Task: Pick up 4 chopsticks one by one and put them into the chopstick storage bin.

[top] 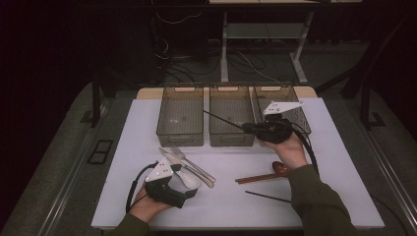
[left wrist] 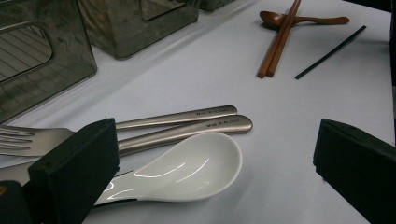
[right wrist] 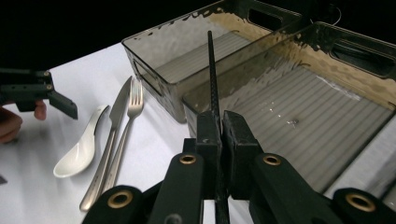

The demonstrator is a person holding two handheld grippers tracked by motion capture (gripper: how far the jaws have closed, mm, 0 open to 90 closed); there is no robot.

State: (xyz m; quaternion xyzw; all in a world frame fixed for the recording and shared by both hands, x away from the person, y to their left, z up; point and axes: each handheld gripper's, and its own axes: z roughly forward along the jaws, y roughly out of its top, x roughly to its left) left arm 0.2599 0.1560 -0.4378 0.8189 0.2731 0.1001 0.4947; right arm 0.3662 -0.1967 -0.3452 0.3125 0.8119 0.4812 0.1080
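The black chopstick [right wrist: 212, 79] pinched in the right claw [right wrist: 219, 122] looks light, thin and rigid, with a fine ribbed or textured surface in the right gripper view that should give the pads some bite. Being so slender, it will likely pivot or slip if gripped loosely, so a hold near the middle would balance it best. Here the pads clamp it toward 1 end, and most of its length sticks out ahead, over the middle bin [top: 231, 118] of 3 smoky see-through bins at the far side of the worktop [top: 339, 196]. In the high view the stick [top: 223, 120] slants up and left from the right claw [top: 246, 128], clear of the bin floor as far as I can tell.

It is matte black, straight and tapering slightly toward the tip. Its mate, a second black chopstick [top: 268, 197], lies flat on the worktop near the person's right sleeve, just below a pair of brown wooden chopsticks [top: 255, 179] and a brown wooden spoon [top: 281, 168].

The left claw [left wrist: 215, 154] stands spread wide (nothing between its jaws is gripped), hovering over a white ceramic spoon [left wrist: 187, 170], which lies beside a steel fork [top: 189, 160] and knife [top: 179, 164].
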